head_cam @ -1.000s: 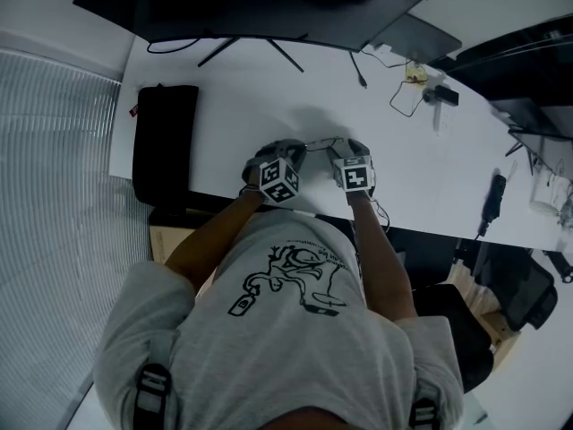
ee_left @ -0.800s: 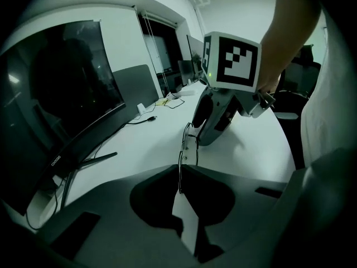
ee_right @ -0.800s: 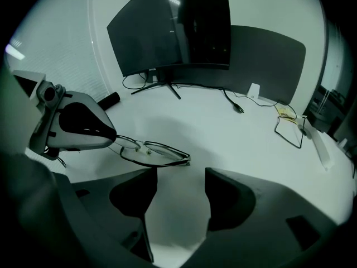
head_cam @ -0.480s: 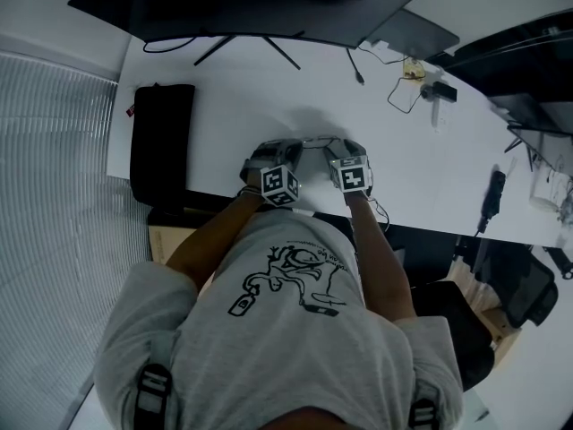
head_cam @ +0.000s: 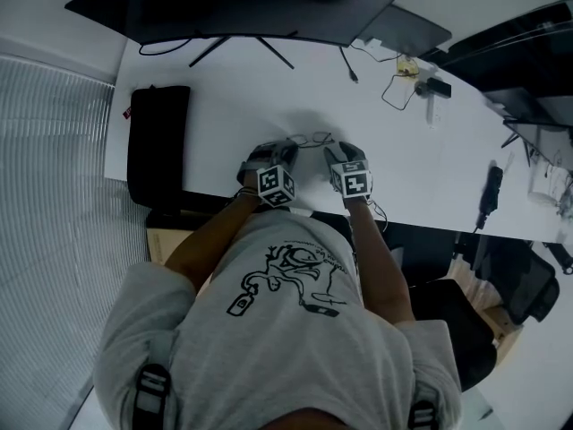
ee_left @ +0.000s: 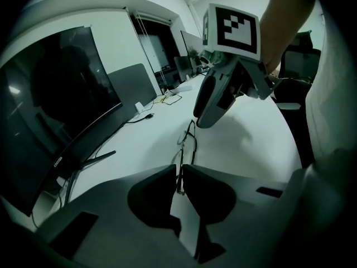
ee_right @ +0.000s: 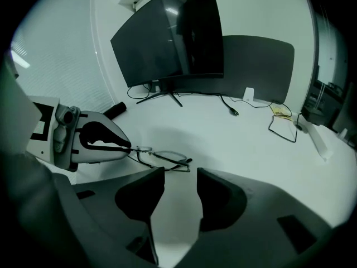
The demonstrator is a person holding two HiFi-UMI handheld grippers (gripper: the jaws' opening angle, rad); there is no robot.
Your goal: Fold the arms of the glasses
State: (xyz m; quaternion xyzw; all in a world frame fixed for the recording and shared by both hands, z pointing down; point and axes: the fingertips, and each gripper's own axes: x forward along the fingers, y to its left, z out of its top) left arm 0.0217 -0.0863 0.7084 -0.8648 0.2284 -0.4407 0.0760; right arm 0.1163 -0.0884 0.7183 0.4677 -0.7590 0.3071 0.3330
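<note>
Jaws on my right tool (ee_right: 181, 183) have just been closing, yet nothing stands between them. They are still parted over bare tabletop (ee_right: 234, 133), and the glasses (ee_right: 162, 158) lie just beyond their tips, nearer the left-hand jaw. I read this as the tool narrowing to take something as thin as a spectacle arm, not as a catch already made. That fold, in my judgement, is not yet done.

My left tool (ee_left: 179, 180) is clenched on the glasses. Its jaws are almost together, with the thin end of one arm pinched between them. That should steady the frame for the right tool.

The glasses sit between my two tools and seem to rest on the white tabletop. They are in front of the dark monitor (head_cam: 251, 7) and well apart from the black pouch (head_cam: 157, 141) at the left. They are a slim dark wire frame with clear lenses. One arm runs out to my left tool. The other ends in a small dark tip pointing toward my right tool. I cannot tell whether that arm is partly swung in.
</note>
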